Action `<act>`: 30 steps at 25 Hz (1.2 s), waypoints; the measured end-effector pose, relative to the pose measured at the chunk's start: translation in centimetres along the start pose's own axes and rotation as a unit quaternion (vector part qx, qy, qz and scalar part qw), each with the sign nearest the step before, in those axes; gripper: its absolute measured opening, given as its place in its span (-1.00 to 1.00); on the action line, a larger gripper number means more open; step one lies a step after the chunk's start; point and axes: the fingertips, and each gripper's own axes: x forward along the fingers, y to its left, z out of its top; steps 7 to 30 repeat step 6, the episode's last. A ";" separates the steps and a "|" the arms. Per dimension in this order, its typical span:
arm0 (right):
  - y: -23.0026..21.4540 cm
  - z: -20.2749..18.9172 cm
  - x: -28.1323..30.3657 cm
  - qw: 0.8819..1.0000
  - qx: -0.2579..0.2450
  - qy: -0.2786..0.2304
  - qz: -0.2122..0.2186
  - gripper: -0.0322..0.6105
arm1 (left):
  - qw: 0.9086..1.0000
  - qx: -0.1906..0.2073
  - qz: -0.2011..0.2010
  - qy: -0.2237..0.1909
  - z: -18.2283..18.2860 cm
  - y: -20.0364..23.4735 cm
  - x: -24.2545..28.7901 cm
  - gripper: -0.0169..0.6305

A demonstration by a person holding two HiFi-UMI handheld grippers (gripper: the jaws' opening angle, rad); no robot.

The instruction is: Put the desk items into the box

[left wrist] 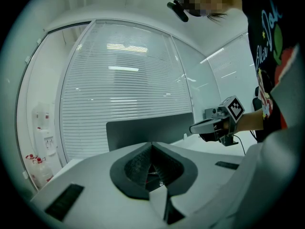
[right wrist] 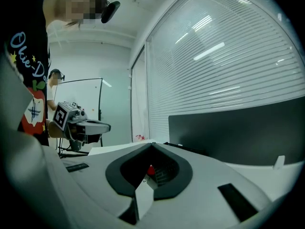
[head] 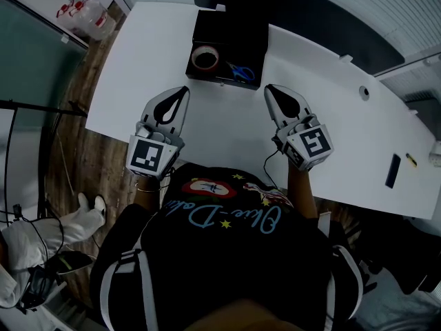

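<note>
box (head: 207,27): tape roll (head: 205,58) and scissors (head: 241,72) already inside
left over: maybe the dark strip (head: 393,171) on the desk (head: 227,126)
left gripper (head: 183,89), right gripper (head: 269,88): both closed, empty

Two grippers show: the left gripper (head: 183,92) and the right gripper (head: 270,89). Ahead of them, one box (head: 234,33) holds one tape roll (head: 205,58) and one pair of scissors (head: 241,72). One black bar (head: 392,171) lies well to the right gripper's right.
</note>
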 end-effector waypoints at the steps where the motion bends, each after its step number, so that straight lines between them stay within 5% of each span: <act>1: 0.1 0.1 0.1 1.000 -0.001 0.001 0.001 -0.90 | 1.000 0.002 0.001 -0.003 0.1 0.1 0.0 -0.96; 30: 0.1 0.2 0.2 1.000 -0.004 0.003 -0.001 -0.90 | 1.000 -0.005 -0.001 0.005 -0.1 0.2 -0.1 -0.96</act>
